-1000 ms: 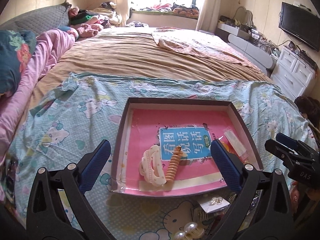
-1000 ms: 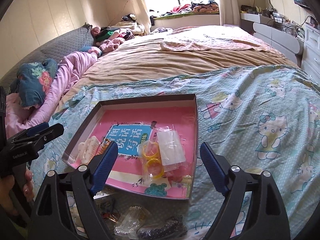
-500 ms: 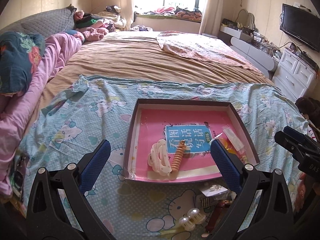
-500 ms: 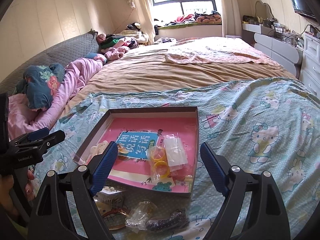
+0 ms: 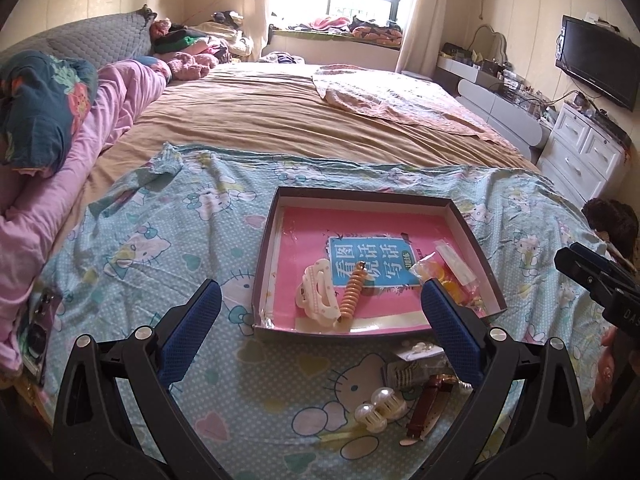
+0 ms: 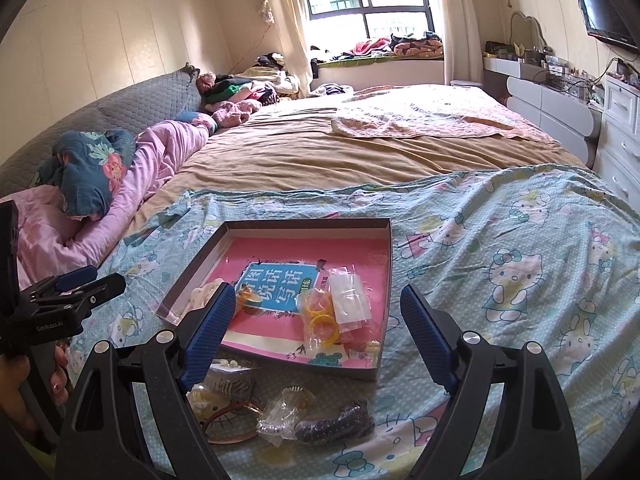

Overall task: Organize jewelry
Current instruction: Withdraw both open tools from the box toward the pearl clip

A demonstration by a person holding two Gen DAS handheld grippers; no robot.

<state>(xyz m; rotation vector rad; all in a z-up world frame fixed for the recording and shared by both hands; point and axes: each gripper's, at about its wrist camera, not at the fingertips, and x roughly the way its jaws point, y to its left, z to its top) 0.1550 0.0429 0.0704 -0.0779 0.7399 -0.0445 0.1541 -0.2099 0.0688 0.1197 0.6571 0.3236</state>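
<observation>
Jewelry split between shallow box [image 5: 472,236] and blue cartoon-print sheet [image 5: 224,216] on bed. Inside box: white claw clip [image 5: 318,294], orange beaded piece [image 5: 352,294], bagged yellow rings [image 6: 320,320]. On sheet just in front of box: pearl clip [image 5: 378,406], brown strap [image 5: 426,410], dark beaded piece in bag [image 6: 336,424]. Left gripper [image 5: 320,340] spread wide, nothing between blue pads [image 5: 188,338], touching nothing, above sheet near box front edge. Right gripper [image 6: 318,338] likewise wide apart, empty, hovering over box's near edge.
</observation>
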